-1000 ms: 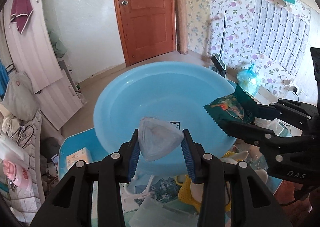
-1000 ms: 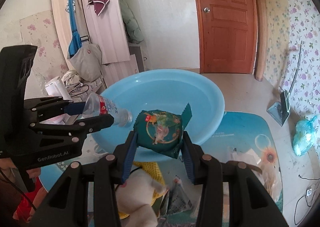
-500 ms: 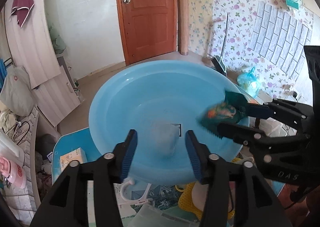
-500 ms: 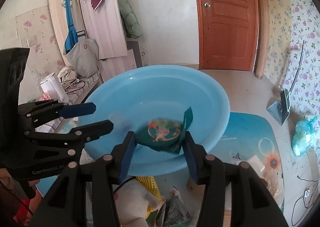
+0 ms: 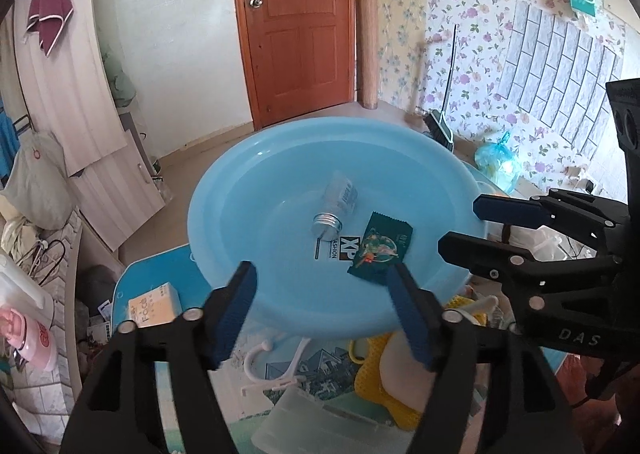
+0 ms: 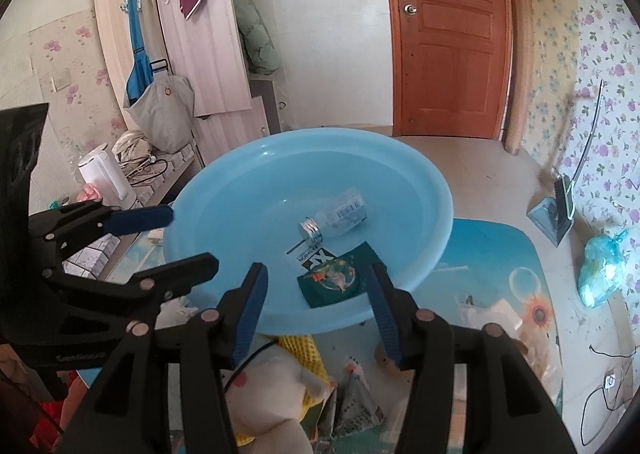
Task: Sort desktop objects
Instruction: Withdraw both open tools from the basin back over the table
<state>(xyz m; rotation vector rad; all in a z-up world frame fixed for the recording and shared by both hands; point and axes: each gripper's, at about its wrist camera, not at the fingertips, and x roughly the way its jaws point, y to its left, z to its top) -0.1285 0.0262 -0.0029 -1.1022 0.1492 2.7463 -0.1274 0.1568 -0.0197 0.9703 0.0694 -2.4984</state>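
Note:
A wide light-blue basin [image 5: 240, 190] [image 6: 240, 206] stands on the table ahead of both grippers. Inside it lies a small clear bottle [image 5: 338, 206] [image 6: 336, 218] on its side, its silver cap towards me. Beside it a green snack packet [image 5: 380, 250] [image 6: 336, 280] rests flat on the basin floor, next to a printed label. My left gripper [image 5: 320, 278] [image 6: 192, 238] hangs open over the near rim with nothing between its fingers. My right gripper [image 6: 316, 278] [image 5: 460, 225] is open too, just above the packet and apart from it.
Below the basin's near rim lie a yellow-and-white plush toy [image 6: 272, 382], a white plastic hook [image 5: 276, 366], a clear plastic container [image 5: 320, 422] and a tissue pack [image 5: 154, 304]. A white kettle [image 6: 106, 178] stands at the left. A blue bag [image 6: 600, 274] sits on the floor.
Both grippers opened. The bottle left my left gripper and the green packet left my right one, and both now lie in the basin.

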